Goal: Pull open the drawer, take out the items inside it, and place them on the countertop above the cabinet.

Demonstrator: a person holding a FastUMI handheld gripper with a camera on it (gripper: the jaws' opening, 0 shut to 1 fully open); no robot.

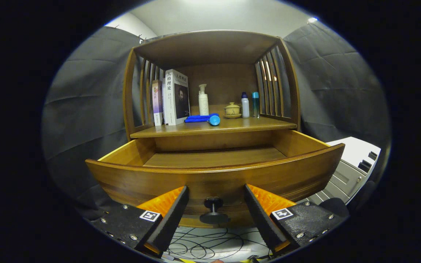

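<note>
While the drawer (pixel 214 175) stands pulled well out of the wooden cabinet (pixel 210 47), the gripper (pixel 215 210) sits low in front of it with its fingers spread wide, holding nothing. Between them, touching neither, is the drawer's dark knob (pixel 213 210), which sticks out from the curved front panel. What can be seen of the drawer's floor looks bare, though the front panel hides the near part, so I cannot say for certain.

On the countertop (pixel 254 125) above the drawer, going from the left: two books (pixel 170 96) stand upright against the slatted side, the taller white one just beside a thinner one. Next lies a blue tool (pixel 204 118) on its side, its round lighter-blue end pointing forward. Behind it stands a white pump bottle (pixel 203 100). Further right sits a small lidded cup on a saucer (pixel 232 110), then a white bottle with a dark cap (pixel 245 105) and, close beside it, a slim teal bottle (pixel 255 104) near the right-hand slats.

Beyond the drawer's right corner is a pale grey appliance (pixel 353 164). Loose black cables (pixel 207 244) lie on the floor under the fingers.
</note>
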